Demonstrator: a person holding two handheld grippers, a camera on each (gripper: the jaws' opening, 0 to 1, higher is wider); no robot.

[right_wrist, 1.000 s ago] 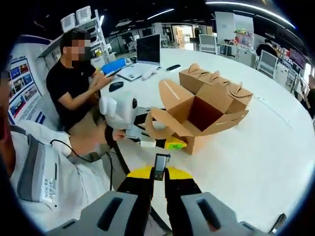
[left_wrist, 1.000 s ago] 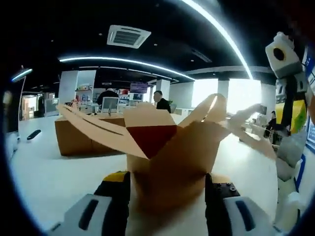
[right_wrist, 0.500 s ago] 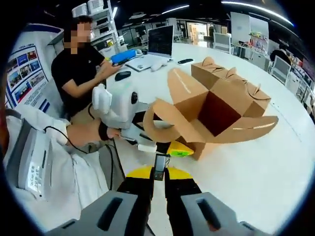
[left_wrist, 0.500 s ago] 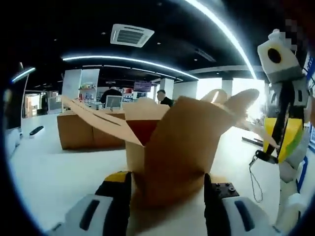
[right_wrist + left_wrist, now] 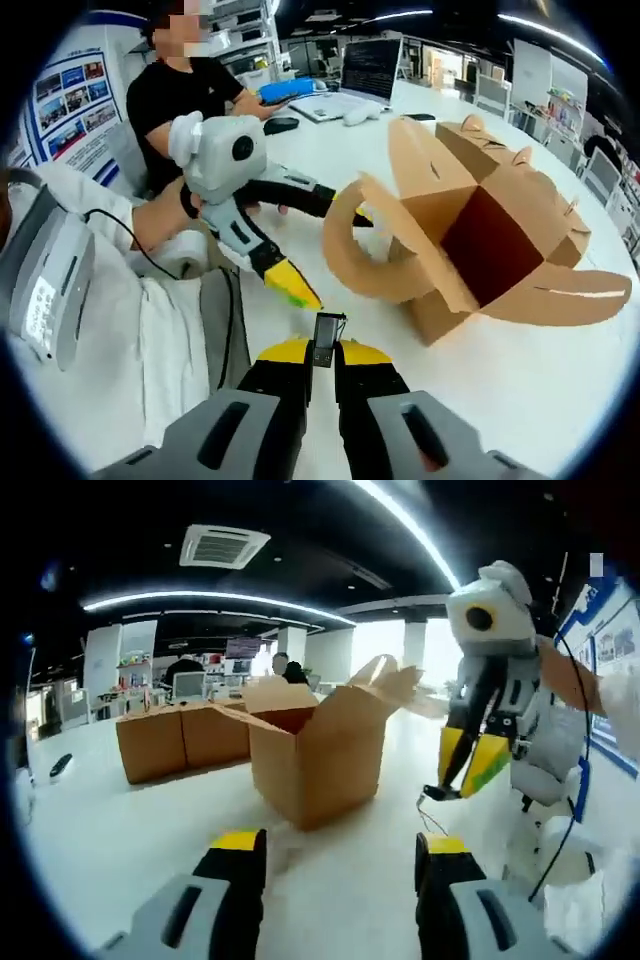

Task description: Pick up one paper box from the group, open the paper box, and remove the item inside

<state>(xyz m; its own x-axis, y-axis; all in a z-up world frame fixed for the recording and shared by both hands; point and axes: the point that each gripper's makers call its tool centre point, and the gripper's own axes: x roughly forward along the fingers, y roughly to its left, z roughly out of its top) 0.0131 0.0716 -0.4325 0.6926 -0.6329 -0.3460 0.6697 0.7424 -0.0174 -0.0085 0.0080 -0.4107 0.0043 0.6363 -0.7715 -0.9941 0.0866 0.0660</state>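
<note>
Left gripper (image 5: 340,865), left gripper view: jaws spread wide w/ nothing between, over bare white table (image 5: 120,830); just ahead stands the opened paper box (image 5: 315,750), flaps up, dark red lining showing inside; right gripper (image 5: 468,770) hangs beside it on the right w/ yellow-green tips, a thin cord dangling below.

Right gripper view: jaws clenched on a small black item (image 5: 324,343) w/ a small screen or label, too small to read; beyond, left gripper's yellow tips (image 5: 290,285) sit apart from the box; box (image 5: 470,250) tilted, flaps splayed.

Farther: more closed paper boxes (image 5: 180,742) behind; laptop (image 5: 365,75) and seated person in black (image 5: 185,95); wall posters (image 5: 85,110), text unreadable.
</note>
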